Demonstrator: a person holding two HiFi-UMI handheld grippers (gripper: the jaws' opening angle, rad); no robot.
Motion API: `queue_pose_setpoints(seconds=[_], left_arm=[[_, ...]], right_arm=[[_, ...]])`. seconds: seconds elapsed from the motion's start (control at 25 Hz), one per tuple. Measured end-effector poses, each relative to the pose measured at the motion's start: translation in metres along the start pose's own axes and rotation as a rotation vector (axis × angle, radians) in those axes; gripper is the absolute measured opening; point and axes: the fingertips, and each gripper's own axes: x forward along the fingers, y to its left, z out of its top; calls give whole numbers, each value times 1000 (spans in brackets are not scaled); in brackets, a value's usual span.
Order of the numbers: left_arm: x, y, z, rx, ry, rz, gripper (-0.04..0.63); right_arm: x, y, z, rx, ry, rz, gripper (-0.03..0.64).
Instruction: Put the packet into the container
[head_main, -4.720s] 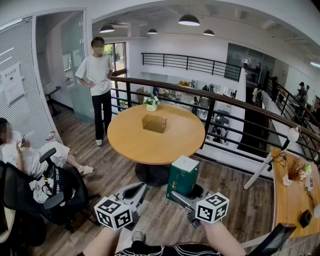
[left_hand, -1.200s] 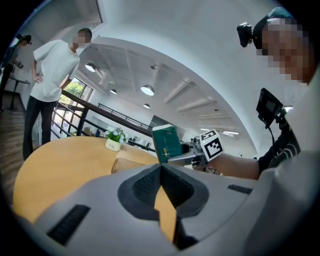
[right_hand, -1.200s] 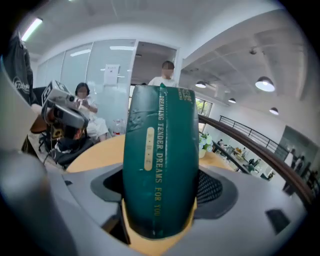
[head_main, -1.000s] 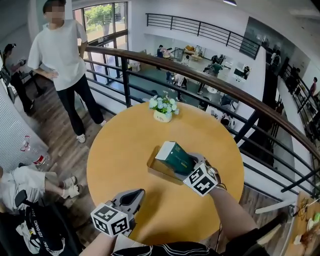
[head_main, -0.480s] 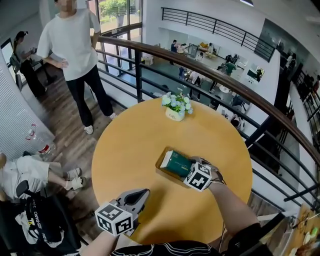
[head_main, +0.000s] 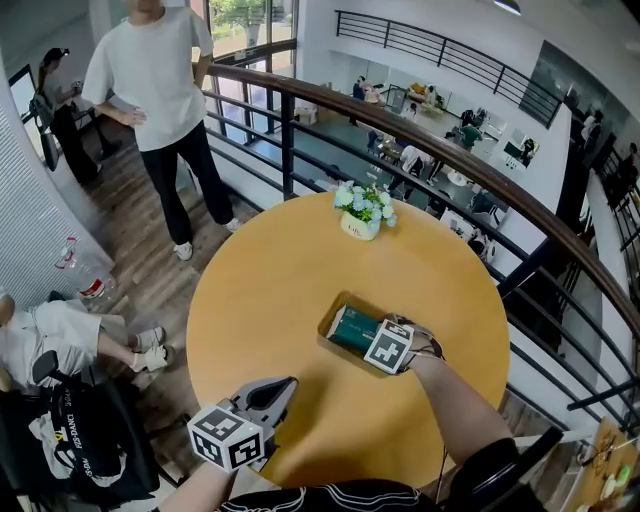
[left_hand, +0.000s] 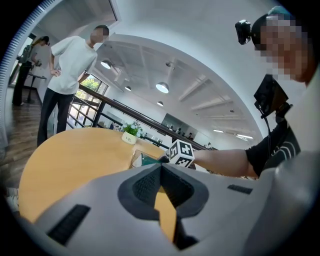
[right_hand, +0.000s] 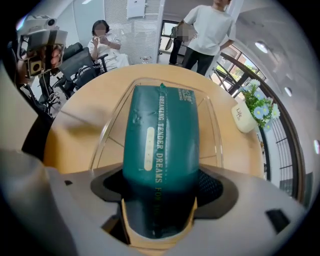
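The dark green packet (right_hand: 160, 145) lies lengthwise inside a shallow clear-walled container (right_hand: 112, 125) on the round yellow table (head_main: 270, 290). My right gripper (right_hand: 159, 200) is shut on the packet's near end. In the head view the packet (head_main: 352, 328) sits low in the container (head_main: 330, 322), with the right gripper (head_main: 372, 336) at its right end. My left gripper (head_main: 272, 392) hovers over the table's near edge, shut with nothing in it. The left gripper view shows the container (left_hand: 135, 158) and packet (left_hand: 149, 160) ahead on the table.
A small white pot of flowers (head_main: 362, 212) stands at the table's far side. A railing (head_main: 420, 140) curves behind the table. A person in a white shirt (head_main: 150, 80) stands at the far left, and another sits in a chair (head_main: 60, 350) at the left.
The right gripper has lowered the packet from a raised, tilted pose until it lies flat in the container. The left gripper has hardly moved.
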Motion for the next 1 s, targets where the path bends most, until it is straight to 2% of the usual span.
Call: queue_pose_setpoints(seconds=[0.36,0.6,1.0], left_arm=[[-5,5,-1,-11,-5,6,6],[-7,9,-1,-16,-11,13,6],[-18,12,4,-6,-24,14,5]], right_arm=[[9,1,4,8,27,30,385],[11,1,6,6,-3,39,385],[2,-11,12,-4,-65,-69,411]])
